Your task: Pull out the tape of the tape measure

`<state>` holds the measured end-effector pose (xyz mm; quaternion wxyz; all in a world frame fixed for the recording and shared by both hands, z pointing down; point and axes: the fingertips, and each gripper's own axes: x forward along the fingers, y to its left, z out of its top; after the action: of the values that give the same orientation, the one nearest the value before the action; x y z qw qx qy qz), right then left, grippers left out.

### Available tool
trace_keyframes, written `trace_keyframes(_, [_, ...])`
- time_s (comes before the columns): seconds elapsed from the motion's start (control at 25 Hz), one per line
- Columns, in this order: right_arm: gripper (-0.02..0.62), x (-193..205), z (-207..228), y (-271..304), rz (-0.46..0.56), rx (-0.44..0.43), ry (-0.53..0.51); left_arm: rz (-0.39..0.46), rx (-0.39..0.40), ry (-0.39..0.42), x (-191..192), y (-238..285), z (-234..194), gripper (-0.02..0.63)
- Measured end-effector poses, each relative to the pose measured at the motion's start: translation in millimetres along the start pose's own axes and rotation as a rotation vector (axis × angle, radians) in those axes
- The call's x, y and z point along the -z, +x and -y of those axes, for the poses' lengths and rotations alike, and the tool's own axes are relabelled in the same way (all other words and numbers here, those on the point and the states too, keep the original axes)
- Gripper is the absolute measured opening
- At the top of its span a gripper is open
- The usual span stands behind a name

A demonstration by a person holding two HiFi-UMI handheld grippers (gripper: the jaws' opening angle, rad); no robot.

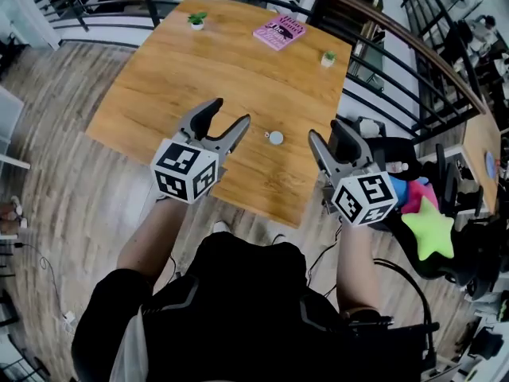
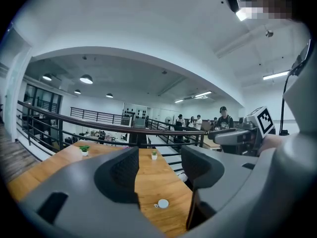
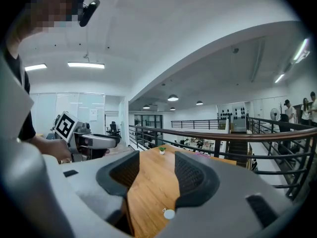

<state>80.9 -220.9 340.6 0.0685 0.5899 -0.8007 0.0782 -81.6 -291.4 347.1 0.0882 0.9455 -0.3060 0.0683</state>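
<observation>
**Setting up the grab: nothing held yet**

Left gripper and right gripper both spread, empty. Suggest one clamps the case while the other pinches the tab and pulls level. Tape measure: small pale disc, tiny tab, flat on the table between them.

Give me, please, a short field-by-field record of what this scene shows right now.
Surface: wooden table
Task object: small round tape measure, lying flat near the table's near edge, untouched
Left tongs: open, empty, above the table, left of the tape measure
Right tongs: open, empty, right of the tape measure
Other items: pink book and two potted plants near the far edge
Task state: tape not yet pulled out
</observation>
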Motion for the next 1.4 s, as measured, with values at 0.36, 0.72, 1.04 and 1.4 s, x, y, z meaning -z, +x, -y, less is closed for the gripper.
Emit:
trace_keyframes(0.36, [0.265,29,38,29,-0.070,-0.073,-0.018,-0.018,-0.118,-0.058,13,16,0,0.282])
trace_keyframes(0.72, [0.267,77,58,66,-0.145,-0.251,-0.008,-0.076,-0.216,-0.076,58,39,8,0.282])
trace_keyframes(1.04, [0.247,147,48,101,-0.236,-0.364,-0.010,-0.166,-0.335,-0.173,131,33,-11,0.282])
trace_keyframes(1.4, [0.249,236,38,134,-0.411,-0.402,-0.061,-0.244,-0.394,-0.300,210,27,-25,0.276])
